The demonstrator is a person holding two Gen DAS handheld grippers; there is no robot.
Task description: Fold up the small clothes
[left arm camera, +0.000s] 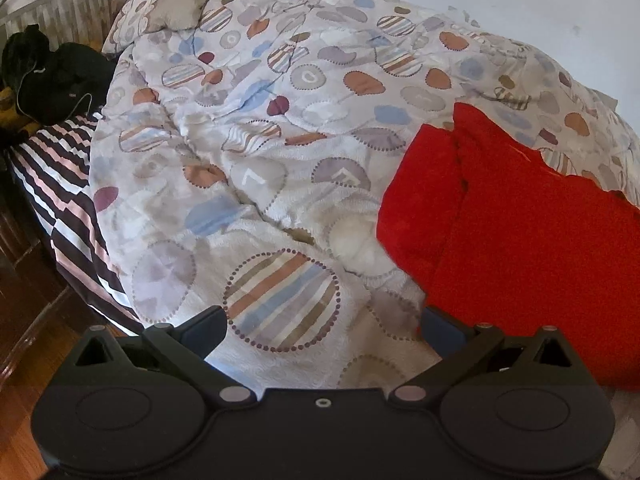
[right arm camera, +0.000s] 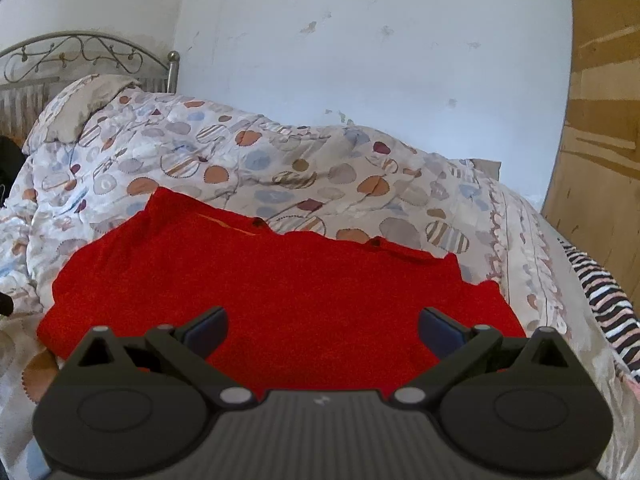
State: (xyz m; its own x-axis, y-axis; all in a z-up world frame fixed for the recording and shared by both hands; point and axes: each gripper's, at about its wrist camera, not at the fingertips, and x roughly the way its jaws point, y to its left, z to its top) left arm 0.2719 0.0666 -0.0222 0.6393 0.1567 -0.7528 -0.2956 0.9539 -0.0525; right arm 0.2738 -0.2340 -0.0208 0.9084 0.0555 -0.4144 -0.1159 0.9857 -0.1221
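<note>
Both your grippers hang with jaws spread wide and empty. Your right gripper (right arm camera: pixel 322 330) hovers over the red garment (right arm camera: pixel 276 288) lying on the patterned quilt (right arm camera: pixel 280 168); your left gripper (left arm camera: pixel 322 330) sits just beside it.

Black gripper (left arm camera: pixel 322 326) bodies — blue fingertips (right arm camera: pixel 438 326)

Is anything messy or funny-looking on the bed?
A bit. The red garment lies unevenly folded, its far edge jagged. The patterned quilt under it is rumpled, and a black heap sits by the headboard. Nothing looks torn or spilled.
</note>
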